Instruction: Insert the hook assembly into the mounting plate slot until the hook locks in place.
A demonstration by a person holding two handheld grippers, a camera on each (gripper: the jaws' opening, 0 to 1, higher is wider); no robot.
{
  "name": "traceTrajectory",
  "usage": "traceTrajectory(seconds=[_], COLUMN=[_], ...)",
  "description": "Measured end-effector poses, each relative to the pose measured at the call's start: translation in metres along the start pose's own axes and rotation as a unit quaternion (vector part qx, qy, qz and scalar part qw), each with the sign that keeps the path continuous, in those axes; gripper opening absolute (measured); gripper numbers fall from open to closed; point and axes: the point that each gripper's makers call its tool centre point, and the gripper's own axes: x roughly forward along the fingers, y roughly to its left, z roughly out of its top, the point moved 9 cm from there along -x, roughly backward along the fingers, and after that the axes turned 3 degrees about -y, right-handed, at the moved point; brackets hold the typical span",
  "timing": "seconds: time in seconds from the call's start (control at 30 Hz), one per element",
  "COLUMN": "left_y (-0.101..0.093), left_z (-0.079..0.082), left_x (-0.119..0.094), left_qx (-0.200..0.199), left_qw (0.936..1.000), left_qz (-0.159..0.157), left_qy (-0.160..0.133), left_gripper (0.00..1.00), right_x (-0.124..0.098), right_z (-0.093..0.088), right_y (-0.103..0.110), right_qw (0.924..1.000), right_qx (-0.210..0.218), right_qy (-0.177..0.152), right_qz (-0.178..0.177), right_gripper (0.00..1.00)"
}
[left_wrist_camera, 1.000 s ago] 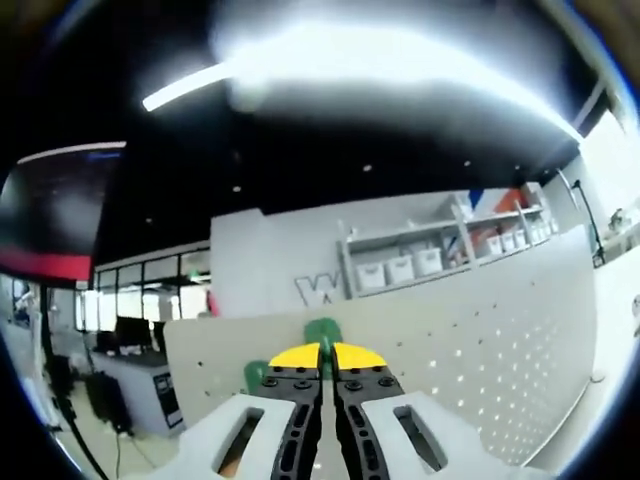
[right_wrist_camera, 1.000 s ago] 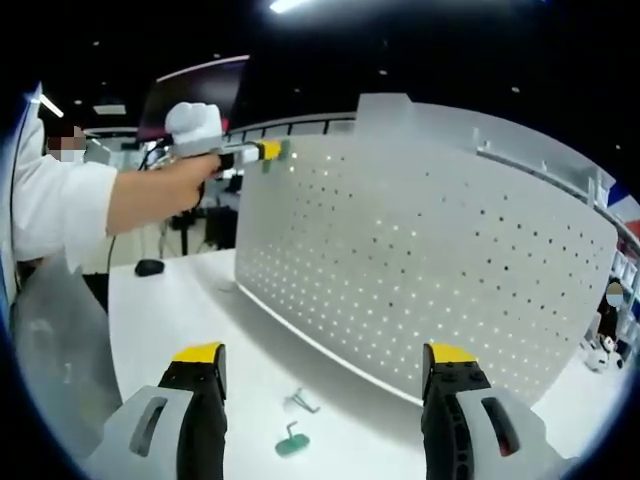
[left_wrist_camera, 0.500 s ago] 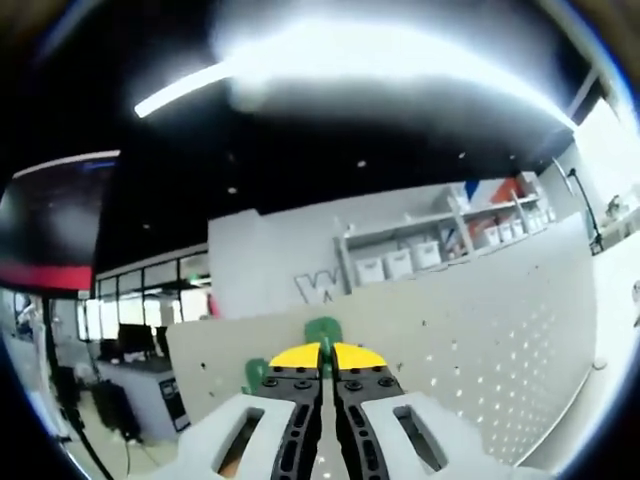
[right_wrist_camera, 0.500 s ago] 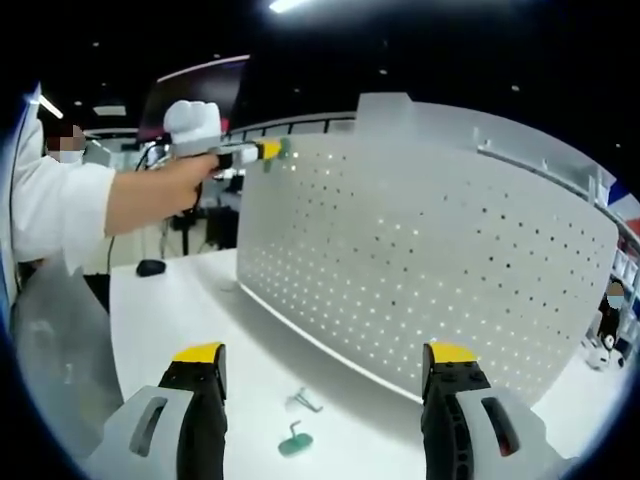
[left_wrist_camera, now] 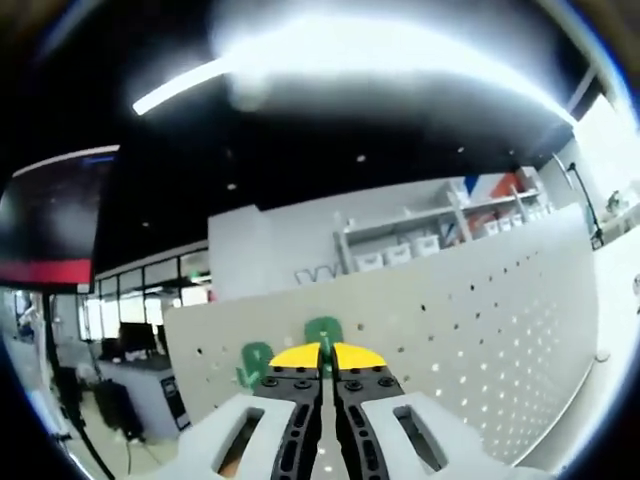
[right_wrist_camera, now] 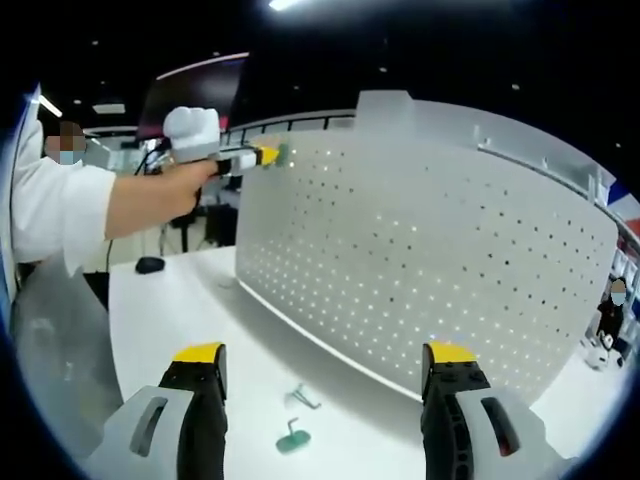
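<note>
The left hand-held gripper (left_wrist_camera: 322, 362) pinched a green plastic hook (left_wrist_camera: 322, 331) against the white perforated pegboard's (right_wrist_camera: 420, 260) top edge for insertion; the right hand-held gripper (right_wrist_camera: 320, 368) waited, jaws spread, above the white desk (right_wrist_camera: 170, 300).

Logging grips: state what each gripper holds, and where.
Left gripper: shut on the green hook, gripped at its lower part. Right gripper: open, holding nothing.

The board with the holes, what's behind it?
Above the board, shelves with white boxes on a grey wall. Anything lower is hidden by the board.
</note>
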Motion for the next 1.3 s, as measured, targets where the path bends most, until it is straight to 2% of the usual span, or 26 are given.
traceTrajectory(seconds=[0.63,1.03,1.17,1.3], left_y=[-0.0029,-0.0065,-0.0046,-0.005], left_z=[-0.0037,-0.0074,-0.0065,-0.0081], left_x=[0.0007,-0.0003,-0.0008,-0.0013], left_qx=[0.002,0.018,-0.001,-0.001], left_qw=[1.0,0.9998,0.9999,0.9998], left_qz=[-0.003,-0.002,-0.007,-0.009], left_qy=[0.001,0.007,0.008,0.018], left_gripper=[0.01,0.02,0.03,0.05], right_x=[0.0003,0.0016,0.0038,0.0043], right_z=[0.001,-0.0023,-0.0003,0.0014], right_y=[0.0006,-0.0002,0.0017,0.0029], right_qw=[1.0,1.0,1.0,1.0], right_qx=[-0.004,-0.002,-0.001,-0.002], right_qy=[0.004,0.009,0.006,0.003], right_qz=[-0.001,-0.002,0.0,0.003], right_gripper=[0.8,0.8,0.8,0.8])
